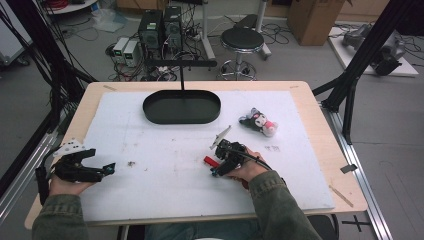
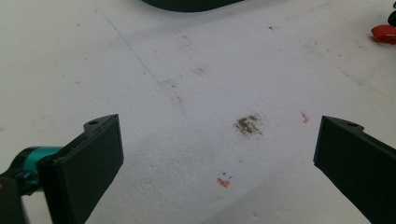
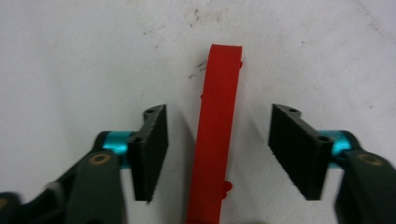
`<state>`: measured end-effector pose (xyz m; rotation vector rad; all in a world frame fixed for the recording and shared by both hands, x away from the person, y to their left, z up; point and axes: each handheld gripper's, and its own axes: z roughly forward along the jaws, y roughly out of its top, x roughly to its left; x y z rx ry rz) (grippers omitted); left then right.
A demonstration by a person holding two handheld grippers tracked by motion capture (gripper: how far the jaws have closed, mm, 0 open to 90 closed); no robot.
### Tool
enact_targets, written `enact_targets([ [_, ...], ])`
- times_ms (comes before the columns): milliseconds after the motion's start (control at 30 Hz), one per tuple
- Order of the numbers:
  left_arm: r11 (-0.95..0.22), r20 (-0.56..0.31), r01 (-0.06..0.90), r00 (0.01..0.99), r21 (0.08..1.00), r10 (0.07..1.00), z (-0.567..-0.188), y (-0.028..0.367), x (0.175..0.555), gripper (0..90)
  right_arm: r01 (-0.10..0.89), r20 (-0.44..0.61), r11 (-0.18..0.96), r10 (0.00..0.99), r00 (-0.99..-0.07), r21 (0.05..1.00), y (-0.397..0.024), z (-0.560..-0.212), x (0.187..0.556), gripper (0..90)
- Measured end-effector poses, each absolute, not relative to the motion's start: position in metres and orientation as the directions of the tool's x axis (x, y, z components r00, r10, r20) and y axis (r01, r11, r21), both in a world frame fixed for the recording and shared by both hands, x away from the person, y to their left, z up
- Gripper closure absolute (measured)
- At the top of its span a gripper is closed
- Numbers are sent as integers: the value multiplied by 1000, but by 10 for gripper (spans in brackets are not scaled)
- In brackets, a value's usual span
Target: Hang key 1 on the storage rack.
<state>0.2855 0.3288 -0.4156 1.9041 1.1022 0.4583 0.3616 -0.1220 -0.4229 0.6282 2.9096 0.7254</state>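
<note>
From the high view, our right tongs (image 1: 215,167) sat just right of the counter's (image 1: 310,110) middle, tips pointing toward 9 o'clock, with a red strip (image 1: 210,161) poking out at their tip on the white pad (image 1: 175,150). Our left tongs (image 1: 102,170) rested near the pad's left edge, well apart from the strip. A black tray (image 1: 181,107) lay at 12 o'clock and a plush toy (image 1: 260,122) at 2 o'clock from the right tongs.

In the left gripper view, our left tongs (image 2: 219,154) stood wide apart over bare, stained pad, holding nothing. A bit of the strip (image 2: 384,34) showed at 2 o'clock and the tray's rim (image 2: 187,4) at 12 o'clock.

In the right gripper view, our right tongs (image 3: 217,151) stood apart astride the strip (image 3: 217,126), which ran lengthwise between the jaws, touching neither. That centring could not be judged from the high view, where the hand (image 1: 245,170) hid most of the strip; the high view alone gave the tray and toy.

To grip well, we judged we should keep the strip centred, lower until the pads nearly met the counter, then close squarely across its width so the thin band would not slip or fold.
</note>
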Motion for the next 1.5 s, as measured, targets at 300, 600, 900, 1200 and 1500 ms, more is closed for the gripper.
enact_targets([
  [300,-235,-102,518,541,822,835,-416,329,285,20,336,-5,819,382,-924,465,-121,-421,357,743],
  [600,-235,-103,518,542,822,834,-416,329,286,20,372,48,785,403,-914,495,-127,-415,360,747],
  [900,-239,-102,520,544,820,833,-416,328,286,20,407,105,669,444,-890,621,-146,-385,371,747],
  [1200,-240,-105,524,545,817,832,-417,328,286,20,395,133,598,433,-892,697,-153,-340,376,747],
  [1500,-240,-110,526,549,816,828,-417,327,286,20,380,112,577,445,-888,722,-153,-303,388,747],
])
